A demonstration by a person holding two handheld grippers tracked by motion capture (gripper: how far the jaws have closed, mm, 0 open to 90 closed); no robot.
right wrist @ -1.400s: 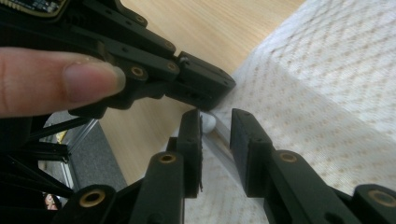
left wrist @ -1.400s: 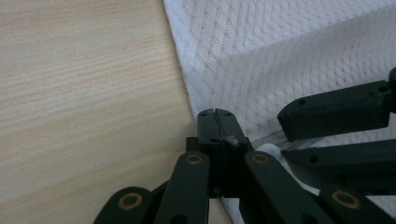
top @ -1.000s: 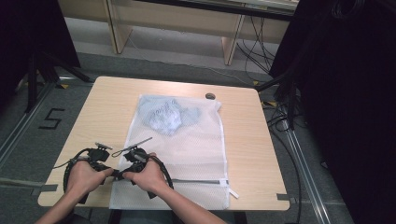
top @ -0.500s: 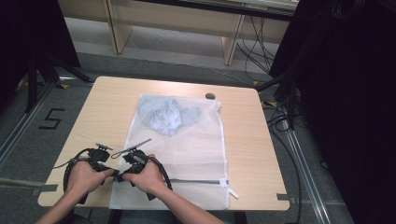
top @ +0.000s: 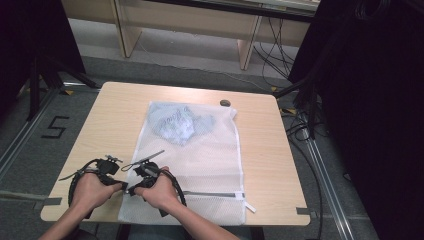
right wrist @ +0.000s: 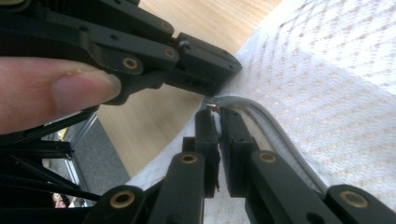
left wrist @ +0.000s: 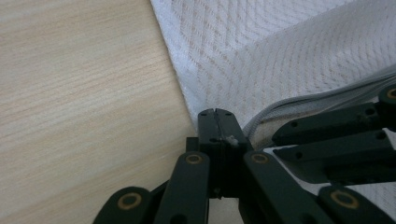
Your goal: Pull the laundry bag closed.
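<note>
Here both claws meet at the near left corner of the mesh bag (top: 210, 155) on the worktop (top: 115, 115), left claw (left wrist: 218, 122) clamped on its edge, right claw (right wrist: 218, 114) just closed on the zipper pull (right wrist: 213, 108), mostly hidden between the pads.

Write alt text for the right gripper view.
The right hand-held gripper is shut on the zipper pull at the edge of a white mesh bag on a wooden table. The left hand-held gripper clamps the bag edge just above it.
</note>
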